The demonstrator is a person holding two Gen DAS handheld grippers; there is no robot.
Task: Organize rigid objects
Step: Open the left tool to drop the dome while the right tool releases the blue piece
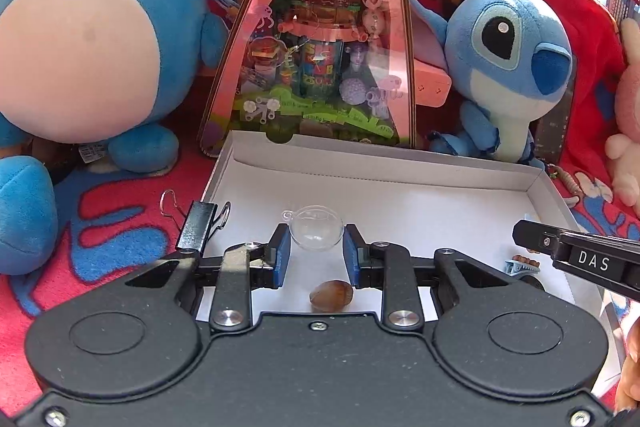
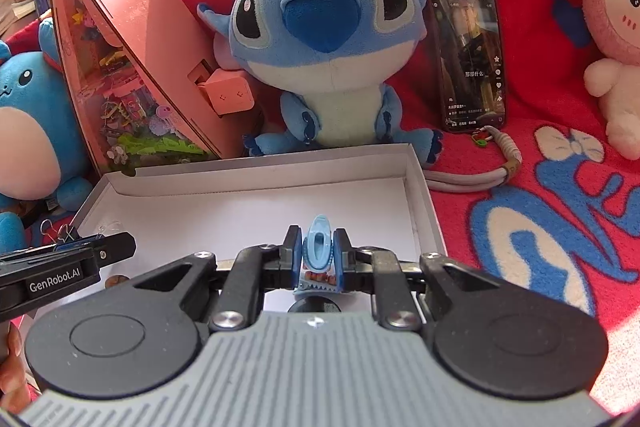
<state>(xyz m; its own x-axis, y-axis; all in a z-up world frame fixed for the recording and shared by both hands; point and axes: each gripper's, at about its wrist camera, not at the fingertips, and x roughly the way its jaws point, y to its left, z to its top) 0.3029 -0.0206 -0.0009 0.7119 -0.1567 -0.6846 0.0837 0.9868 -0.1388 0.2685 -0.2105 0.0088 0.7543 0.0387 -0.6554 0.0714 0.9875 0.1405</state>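
White box (image 1: pixel 400 167): open, lying just ahead of and beneath both claws. Left claw (image 1: pixel 316 251): clamped on a clear plastic dome (image 1: pixel 316 233), held over the box floor; judged light, slick and crushable, best gripped across its rim. Right claw (image 2: pixel 318 259): clamped on a blue hair clip (image 2: pixel 319 247); judged stiff, light, springy. Brown shell (image 1: pixel 332 295): on the box floor below the left claw.

Counted across both views: four plush toys, two of them blue. One shallow white cardboard box (image 1: pixel 548 187). One clear plastic half-sphere (image 1: pixel 316 231), one brown nut-like stone (image 1: pixel 332 295), one light-blue hair claw clip (image 2: pixel 319 247). Two black binder clips (image 2: pixel 60 233) were noted.
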